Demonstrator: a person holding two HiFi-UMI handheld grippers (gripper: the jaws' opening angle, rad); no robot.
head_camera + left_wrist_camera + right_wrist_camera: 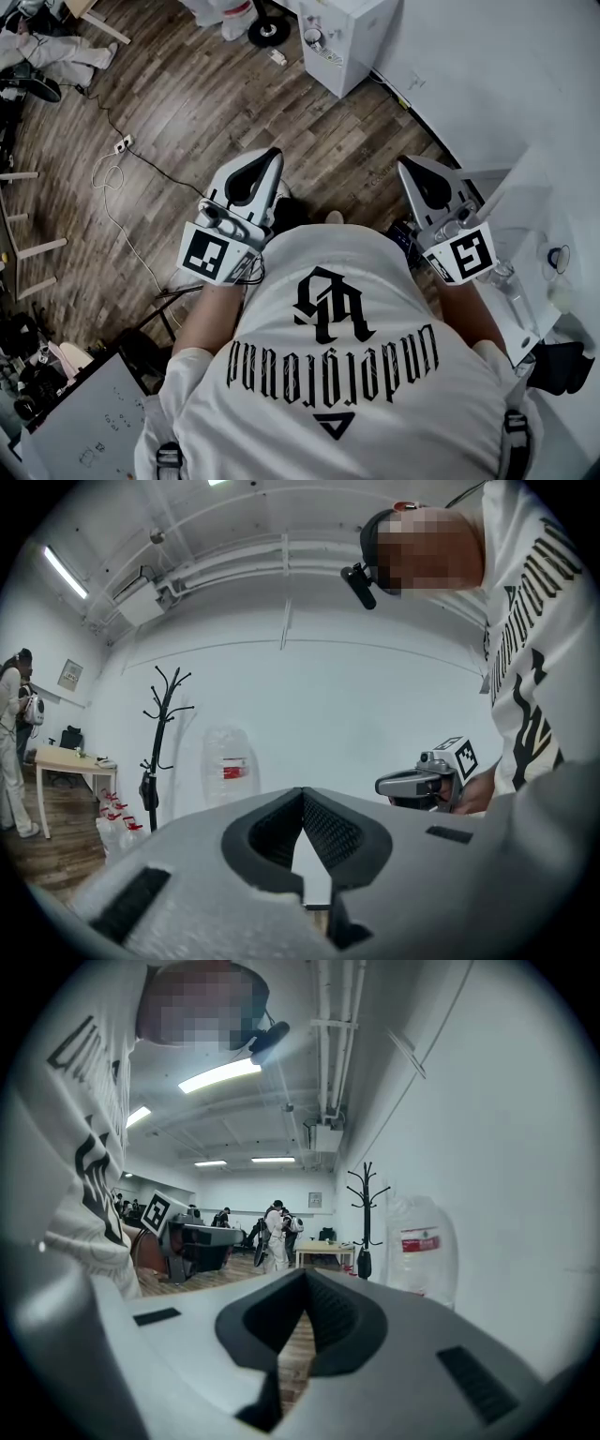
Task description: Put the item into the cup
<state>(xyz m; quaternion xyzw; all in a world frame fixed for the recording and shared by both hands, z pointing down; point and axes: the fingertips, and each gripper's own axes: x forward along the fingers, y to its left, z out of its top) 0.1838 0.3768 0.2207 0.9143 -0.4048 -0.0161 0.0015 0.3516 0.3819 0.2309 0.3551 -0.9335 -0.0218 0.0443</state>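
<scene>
We see a matt wood floor [187, 103], a white cloth shirt [328, 403], and a left gripper [302, 797] and right gripper [305, 1277] of matt grey plastic.

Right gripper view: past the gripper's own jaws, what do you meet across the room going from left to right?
white shirt → left gripper → standing people → table → coat rack → big water bottle
</scene>
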